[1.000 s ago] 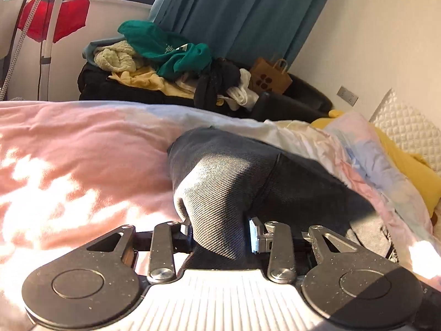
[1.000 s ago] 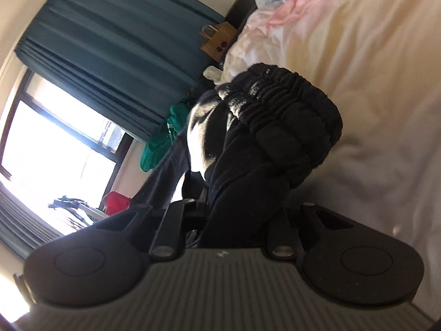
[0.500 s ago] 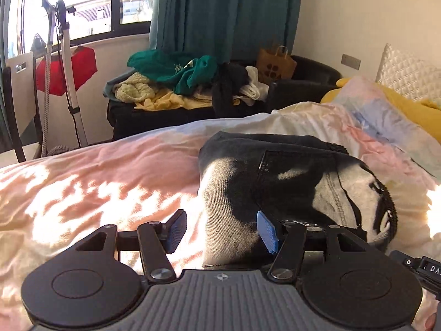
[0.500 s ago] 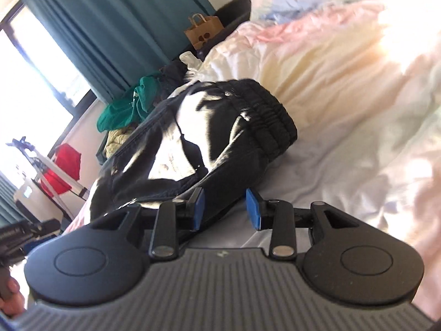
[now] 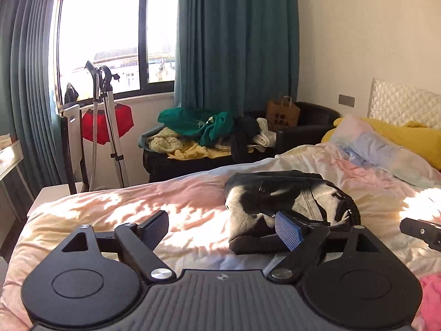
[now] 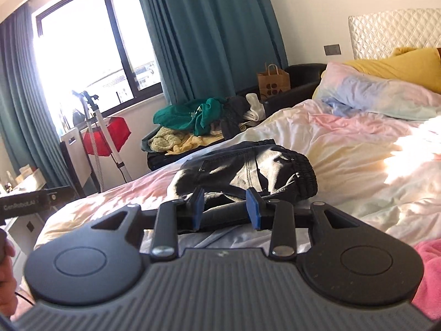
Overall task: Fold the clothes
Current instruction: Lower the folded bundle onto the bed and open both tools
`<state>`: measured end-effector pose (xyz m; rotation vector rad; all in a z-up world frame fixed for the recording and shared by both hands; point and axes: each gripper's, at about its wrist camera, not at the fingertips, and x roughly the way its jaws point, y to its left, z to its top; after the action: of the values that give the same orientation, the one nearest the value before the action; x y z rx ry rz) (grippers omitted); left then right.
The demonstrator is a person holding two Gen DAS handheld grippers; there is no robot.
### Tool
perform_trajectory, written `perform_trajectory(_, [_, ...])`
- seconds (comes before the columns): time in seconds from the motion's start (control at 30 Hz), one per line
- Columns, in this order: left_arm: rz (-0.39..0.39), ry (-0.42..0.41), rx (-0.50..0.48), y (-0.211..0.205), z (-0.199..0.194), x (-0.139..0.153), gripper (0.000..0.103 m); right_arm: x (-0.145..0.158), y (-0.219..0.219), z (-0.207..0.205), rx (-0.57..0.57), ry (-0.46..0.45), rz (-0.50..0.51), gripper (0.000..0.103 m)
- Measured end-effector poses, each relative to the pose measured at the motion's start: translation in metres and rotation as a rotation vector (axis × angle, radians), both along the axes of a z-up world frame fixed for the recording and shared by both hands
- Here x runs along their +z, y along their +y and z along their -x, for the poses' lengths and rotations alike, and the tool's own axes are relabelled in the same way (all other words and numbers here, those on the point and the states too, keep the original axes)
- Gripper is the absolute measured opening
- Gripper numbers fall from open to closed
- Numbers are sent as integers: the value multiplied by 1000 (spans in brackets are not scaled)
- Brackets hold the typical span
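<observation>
- Folded dark grey denim shorts with black elastic waistband (image 5: pixel 289 201) lie flat on the pastel pink-and-yellow duvet of the bed (image 5: pixel 137 212), mid-bed, waistband end toward the pillows. Nothing touches them.
- A second ago both grippers had the shorts bunched between their fingers; half a second ago the cloth was already down on the duvet. Now both views have pulled back and up, and more of the room shows.
- Left gripper (image 5: pixel 220 230): the fingers have just been opening and are spread wide, released, nothing between them. The blue pad of one finger (image 5: pixel 288 233) overlaps the near edge of the shorts in the picture only.
- Right gripper (image 6: pixel 225 207): fingers released, part-way apart, clear of the cloth; they widened a little earlier in the second. The shorts (image 6: pixel 248 171) sit beyond the tips.
- The right wrist view is now near level; a second ago it was rolled hard sideways.
- Pile of loose clothes topped by a green garment (image 5: pixel 198 127) on the dark bench under the teal curtain: unchanged.
- Pink fabric (image 6: pixel 430 262) at the bottom right edge, newly in view.
- The black body of the left gripper shows at the left edge of the right wrist view.
</observation>
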<state>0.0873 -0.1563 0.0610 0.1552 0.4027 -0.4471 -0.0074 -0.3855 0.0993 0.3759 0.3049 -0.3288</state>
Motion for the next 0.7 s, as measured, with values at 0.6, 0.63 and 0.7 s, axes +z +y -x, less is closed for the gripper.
perform_trajectory(0.6, [37,-95,59,65,95,-40,103,-22,66,21,12,-20,113,49])
perform_trajectory(0.63, [37,-90,62,67,91,-44,103,-27,67,18,9,-14,117,49])
perform_trajectory(0.7, [45,-79,65,70,83,-52,103,-36,65,12,5,-2,113,49])
